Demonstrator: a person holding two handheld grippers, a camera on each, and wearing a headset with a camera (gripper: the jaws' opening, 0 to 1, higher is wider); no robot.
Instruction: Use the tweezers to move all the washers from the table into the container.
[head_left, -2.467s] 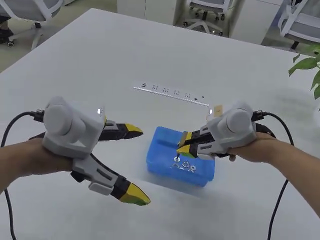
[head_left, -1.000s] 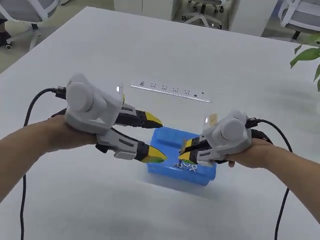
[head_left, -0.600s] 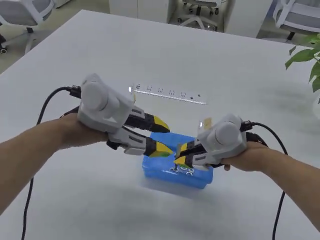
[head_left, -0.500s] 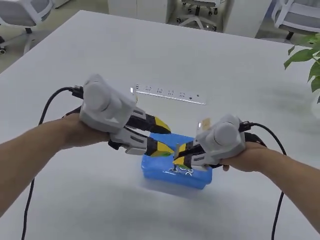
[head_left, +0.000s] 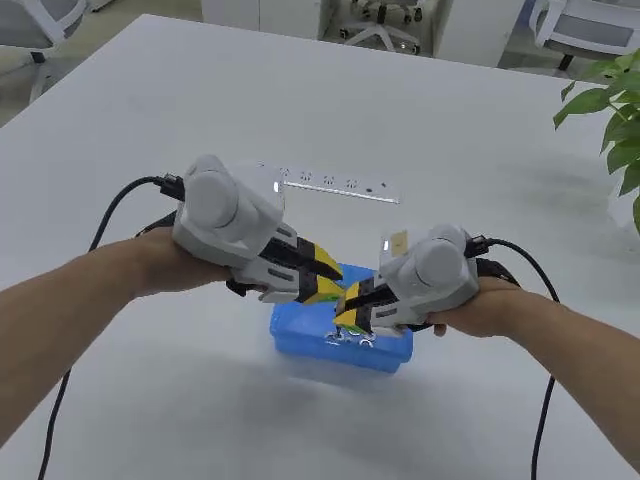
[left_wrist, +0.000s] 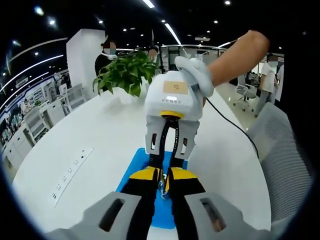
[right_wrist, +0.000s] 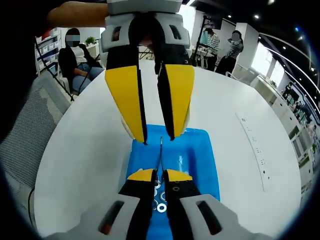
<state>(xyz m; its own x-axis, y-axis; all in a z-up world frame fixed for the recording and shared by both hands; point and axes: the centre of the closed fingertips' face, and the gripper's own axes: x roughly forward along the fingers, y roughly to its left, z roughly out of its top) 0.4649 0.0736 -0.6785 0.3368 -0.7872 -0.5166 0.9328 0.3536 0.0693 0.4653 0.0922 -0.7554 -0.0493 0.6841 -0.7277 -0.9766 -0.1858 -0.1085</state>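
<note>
**Thin steel tweezers (right_wrist: 161, 155) span the two grippers**

Your right gripper (right_wrist: 160, 175) is clamped on them above the blue plastic container (right_wrist: 200, 150), where the small metal ring washers (right_wrist: 161, 207) lie. Their long axis points straight at your left gripper (right_wrist: 158, 140), whose jaws stand narrowly parted either side of the tip.

Blue open-topped container (head_left: 296, 338) sitting flat. Inside, a few small silver ring washers (right_wrist: 161, 206) lying loose on the floor, bunched at one end. Thin metal tweezers (right_wrist: 160, 152) clamped in the right gripper (right_wrist: 160, 176), pointing out over the container.
</note>
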